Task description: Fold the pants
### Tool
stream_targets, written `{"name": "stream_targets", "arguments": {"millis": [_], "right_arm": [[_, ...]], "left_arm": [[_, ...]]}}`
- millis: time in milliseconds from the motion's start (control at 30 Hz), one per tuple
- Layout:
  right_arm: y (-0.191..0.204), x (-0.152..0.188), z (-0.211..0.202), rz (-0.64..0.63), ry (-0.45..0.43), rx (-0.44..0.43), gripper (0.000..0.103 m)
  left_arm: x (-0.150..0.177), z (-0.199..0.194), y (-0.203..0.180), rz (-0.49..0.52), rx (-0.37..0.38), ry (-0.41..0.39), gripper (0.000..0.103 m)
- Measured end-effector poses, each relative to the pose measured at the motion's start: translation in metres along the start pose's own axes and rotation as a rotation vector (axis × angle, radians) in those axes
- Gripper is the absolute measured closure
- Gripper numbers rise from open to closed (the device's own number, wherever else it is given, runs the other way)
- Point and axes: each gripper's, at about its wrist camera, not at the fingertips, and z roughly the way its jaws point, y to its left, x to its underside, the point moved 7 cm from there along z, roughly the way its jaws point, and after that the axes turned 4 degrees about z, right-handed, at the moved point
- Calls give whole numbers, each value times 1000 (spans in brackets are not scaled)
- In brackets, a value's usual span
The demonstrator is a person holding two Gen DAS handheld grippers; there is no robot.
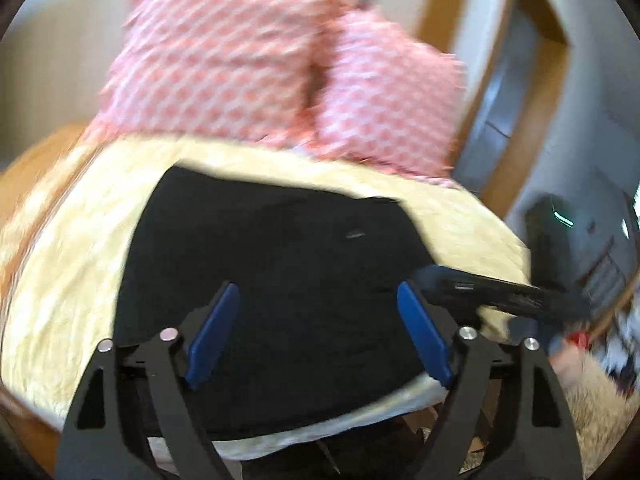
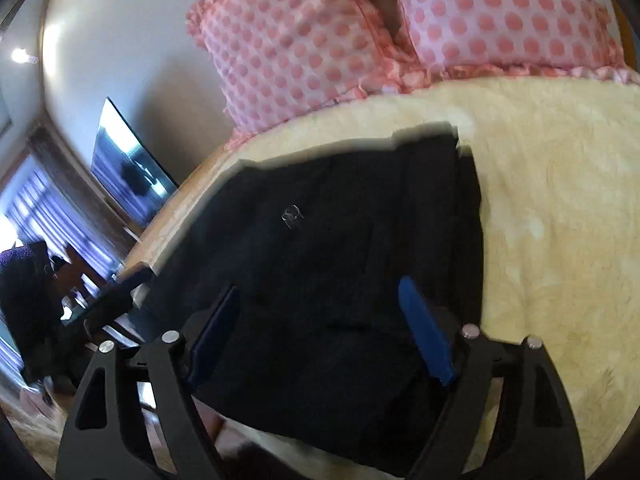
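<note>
One pair of black pants lay on the cream fleece blanket covering the bed, already folded into a compact, roughly rectangular bundle. In the right wrist view the pants ran with their long axis from the near edge of the bed up toward the head, the far short edge stopping just short of the pillows. A small pale mark showed on the upper face of the cloth. The blanket spread wide to one side of the bundle; on the other side the pants reached close to the bed's edge.

Two pink spotted pillows stood side by side at the head, touching: one and the other.

I counted two grippers, one in each hand. The left gripper hung over the near part of the pants, its blue pads spread well apart with nothing between them. The right gripper hung likewise above the cloth, its fingers wide apart and gripping nothing. Whether either touched the fabric I could not tell.

A dark screen hung on the wall beyond the bed.
</note>
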Motion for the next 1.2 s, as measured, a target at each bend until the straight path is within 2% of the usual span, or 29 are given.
{"name": "stream_targets", "arguments": {"millis": [100,200,267,400,500,567,633,733,800,867,1000,1033,1100,1133,1167,1200], "right_arm": [[1,-10,-7,17,9,-6,21],[-18,-37,-17,80,-62,43,21],[-33,-45,-12,116,-51,84,21],[-56,-51,11,145,24,140,25],[-65,-53,24,156,49,147,27],[-66,-56,27,140,47,150,30],[-62,-55,29,126,60,120,45],[-60,-57,26,92,62,113,53],[-63,-58,26,106,65,104,53],[-66,-59,28,113,71,106,48],[-68,-64,33,115,69,90,46],[-67,-64,35,102,69,88,46],[-64,-63,34,77,68,56,57],[-62,-64,32,85,68,25,72],[-61,-66,28,97,62,2,80],[-60,-69,26,100,59,-8,82]], "left_arm": [[16,12,24,-79,-10,69,18],[19,14,26,-45,-15,64,18],[23,11,25,-38,-13,65,18],[10,-1,33,-112,44,38,18],[-8,-10,58,-165,-7,4,18],[-18,-9,77,-217,-29,15,18],[-26,0,97,-278,-28,52,19],[-36,20,119,-323,-27,119,22],[-38,31,127,-339,-11,152,27],[-40,44,131,-358,17,187,28],[-40,60,132,-356,28,236,29],[-39,63,132,-355,33,246,33],[-40,69,132,-344,27,249,49],[-38,71,132,-344,22,261,74],[-39,70,133,-348,21,258,87],[-41,66,132,-351,42,243,91]]}}
